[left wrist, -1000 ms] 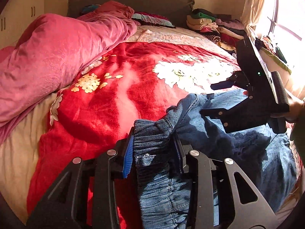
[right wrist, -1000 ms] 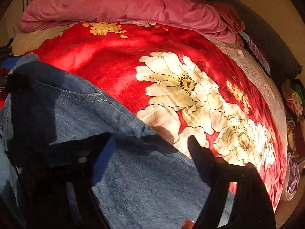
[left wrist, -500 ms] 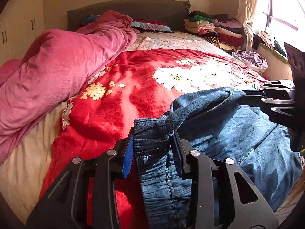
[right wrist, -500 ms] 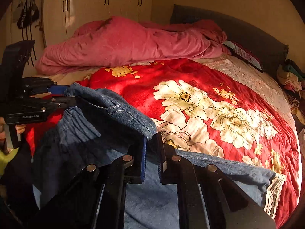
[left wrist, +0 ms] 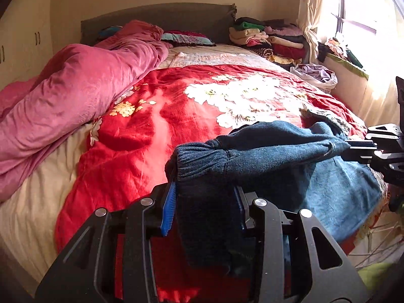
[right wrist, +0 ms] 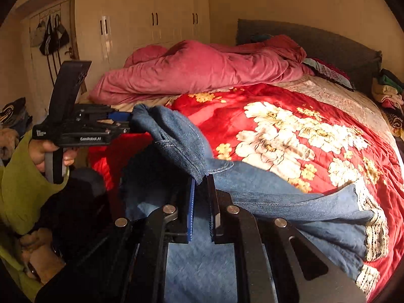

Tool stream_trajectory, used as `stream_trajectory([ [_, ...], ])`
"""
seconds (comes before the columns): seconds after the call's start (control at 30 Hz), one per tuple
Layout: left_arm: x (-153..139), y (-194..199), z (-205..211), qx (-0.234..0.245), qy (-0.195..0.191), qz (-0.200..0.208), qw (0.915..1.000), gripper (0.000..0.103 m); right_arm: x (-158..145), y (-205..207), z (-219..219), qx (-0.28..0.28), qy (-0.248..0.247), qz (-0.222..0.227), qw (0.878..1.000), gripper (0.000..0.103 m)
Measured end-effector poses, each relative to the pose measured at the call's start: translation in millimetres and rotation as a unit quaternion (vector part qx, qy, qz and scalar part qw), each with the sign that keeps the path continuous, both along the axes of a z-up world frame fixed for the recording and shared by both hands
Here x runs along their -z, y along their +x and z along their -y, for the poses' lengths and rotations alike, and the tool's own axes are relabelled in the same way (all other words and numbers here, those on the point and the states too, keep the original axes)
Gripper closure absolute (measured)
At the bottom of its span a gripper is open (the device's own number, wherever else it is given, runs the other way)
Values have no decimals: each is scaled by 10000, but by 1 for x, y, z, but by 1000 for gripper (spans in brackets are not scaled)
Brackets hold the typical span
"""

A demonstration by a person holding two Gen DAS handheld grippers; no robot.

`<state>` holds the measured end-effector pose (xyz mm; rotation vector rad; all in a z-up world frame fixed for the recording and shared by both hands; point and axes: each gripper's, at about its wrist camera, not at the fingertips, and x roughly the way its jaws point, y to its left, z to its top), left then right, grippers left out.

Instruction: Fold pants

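Pink duvet (left wrist: pixel 75 96) piled along the bed's left side, at nine o'clock. Next across, the left hand-held gripper (left wrist: pixel 204 202) is clamped on a bunched waistband corner of the denim pants (left wrist: pixel 277 151), its jaws having just eased a touch wider with the cloth between them. The waistband stretches left to right, held up off the red floral blanket (left wrist: pixel 151 131). At three o'clock, the right hand-held gripper (right wrist: pixel 200 202) is clenched on the opposite corner. Legs trail toward the headboard, long axis pointing to one o'clock, lace cuffs (right wrist: pixel 376 234) lying on the blanket.
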<state>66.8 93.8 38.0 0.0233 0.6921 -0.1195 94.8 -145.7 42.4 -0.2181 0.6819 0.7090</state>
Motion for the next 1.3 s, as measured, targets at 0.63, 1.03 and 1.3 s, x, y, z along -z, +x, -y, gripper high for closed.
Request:
stream_trajectory([
  [0.63,20,-60,-38,-548,-606,-685,9943,72,69,-60,-30,-489,-276,-1145,9918,94],
  [1.03,57,-18,52,103,638,-1090,9919,72,71,-65,-16,-494,-206,-1208,9912,92],
  [1.3,60,-21,50,85,688,-1013,9924,71,46,-43,-1,70,-30,-654,9978,76],
])
